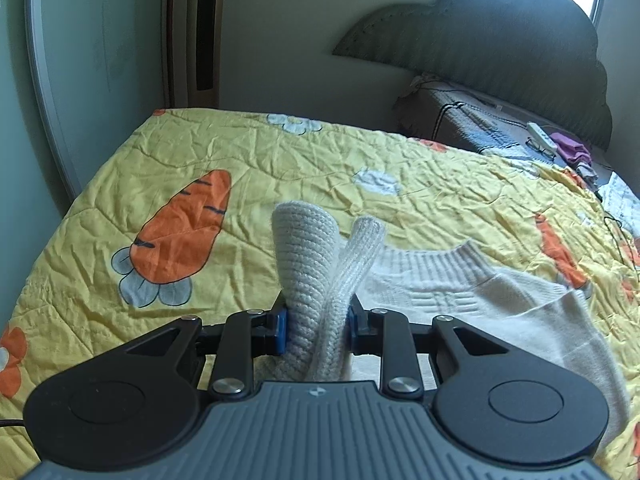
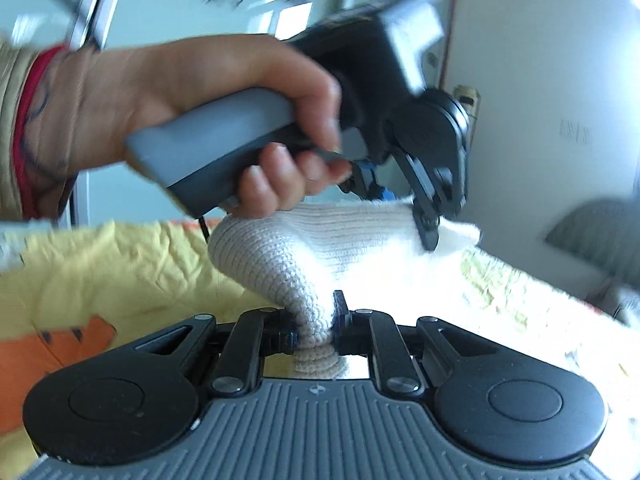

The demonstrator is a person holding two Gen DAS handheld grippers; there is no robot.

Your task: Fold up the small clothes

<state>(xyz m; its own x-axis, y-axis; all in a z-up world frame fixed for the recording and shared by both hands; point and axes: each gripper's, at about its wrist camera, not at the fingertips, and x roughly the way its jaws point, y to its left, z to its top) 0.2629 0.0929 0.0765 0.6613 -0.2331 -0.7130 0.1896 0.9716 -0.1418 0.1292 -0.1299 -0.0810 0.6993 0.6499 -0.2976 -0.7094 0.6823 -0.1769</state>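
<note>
A small cream knitted sweater [image 1: 432, 280] lies partly on a yellow carrot-print quilt [image 1: 200, 152]. My left gripper [image 1: 316, 320] is shut on a bunched ribbed edge of the sweater, which sticks up between its blue-padded fingers. My right gripper [image 2: 316, 332] is shut on another bunched part of the sweater [image 2: 304, 248] and holds it above the quilt [image 2: 120, 264]. In the right wrist view the left gripper [image 2: 424, 220], held by a hand [image 2: 180, 92], grips the sweater's far edge. The sweater hangs stretched between both grippers.
A grey padded headboard [image 1: 500, 36] stands at the far right of the bed. Near it lie a power strip [image 1: 542, 134], glasses and purple cloth [image 1: 574, 152]. A wall and door frame [image 1: 192, 32] lie beyond the bed's far edge.
</note>
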